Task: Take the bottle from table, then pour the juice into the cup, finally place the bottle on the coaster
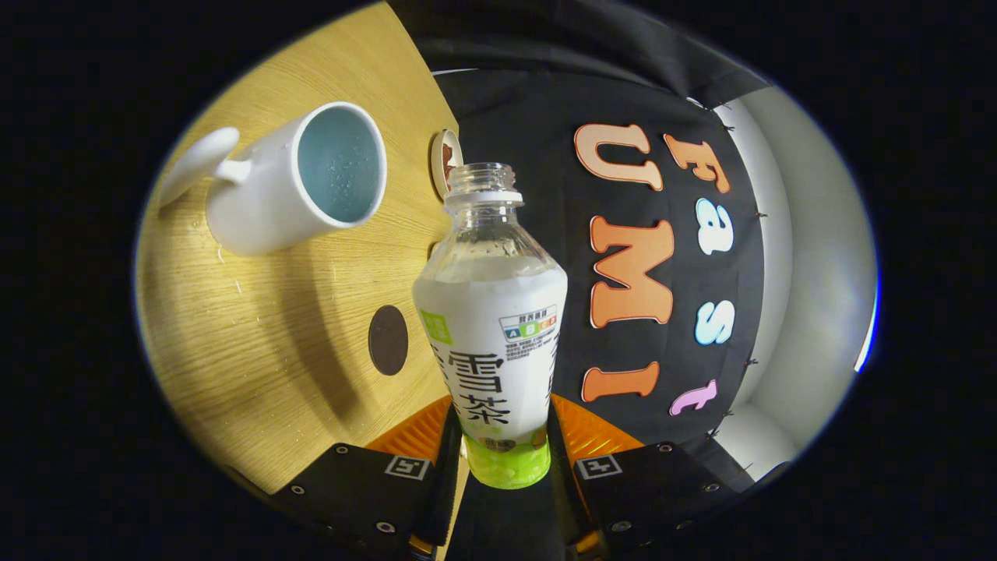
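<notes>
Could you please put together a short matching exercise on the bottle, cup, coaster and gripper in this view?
Things:
1. bottle
2. cup
3. coaster
4. gripper

States:
A. white, with a handle, standing on the wooden table
B. cap off, held between the fingers
C. dark round disc, nothing on it
D. shut on the bottle's base

Pairs: 1-B, 2-A, 3-C, 4-D

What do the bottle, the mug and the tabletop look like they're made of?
Bottle, held between the fingers: clear, glossy plastic by the look, see-through at the neck, with a printed wrap.
Mug: probably glazed ceramic, white with a smooth sheen and a pale blue inside.
Table: wood or wood-look laminate, matte, with visible grain.
</notes>
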Demonstrator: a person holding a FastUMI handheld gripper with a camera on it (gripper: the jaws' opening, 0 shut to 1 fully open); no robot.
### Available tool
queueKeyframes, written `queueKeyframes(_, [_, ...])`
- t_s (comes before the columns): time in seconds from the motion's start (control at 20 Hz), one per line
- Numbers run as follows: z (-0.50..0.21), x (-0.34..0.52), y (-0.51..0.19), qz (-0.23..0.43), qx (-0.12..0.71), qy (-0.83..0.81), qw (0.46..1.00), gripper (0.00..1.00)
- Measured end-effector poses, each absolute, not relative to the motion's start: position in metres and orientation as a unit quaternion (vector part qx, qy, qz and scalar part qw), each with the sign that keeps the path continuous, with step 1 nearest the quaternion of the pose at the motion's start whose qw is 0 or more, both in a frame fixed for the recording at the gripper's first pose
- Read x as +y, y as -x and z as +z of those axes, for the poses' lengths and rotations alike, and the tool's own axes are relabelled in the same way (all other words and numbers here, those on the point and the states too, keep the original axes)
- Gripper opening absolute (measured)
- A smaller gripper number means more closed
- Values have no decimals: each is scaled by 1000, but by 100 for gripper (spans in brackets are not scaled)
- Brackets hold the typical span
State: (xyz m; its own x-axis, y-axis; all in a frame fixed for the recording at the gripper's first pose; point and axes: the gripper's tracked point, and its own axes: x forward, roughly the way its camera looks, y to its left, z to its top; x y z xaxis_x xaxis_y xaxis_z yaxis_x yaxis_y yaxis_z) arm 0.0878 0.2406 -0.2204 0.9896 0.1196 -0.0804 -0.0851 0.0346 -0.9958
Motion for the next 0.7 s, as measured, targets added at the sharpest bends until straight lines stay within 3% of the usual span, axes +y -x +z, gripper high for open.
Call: queueKeyframes(0.7, [-206, 242, -89, 69, -37, 737, 672, 54])
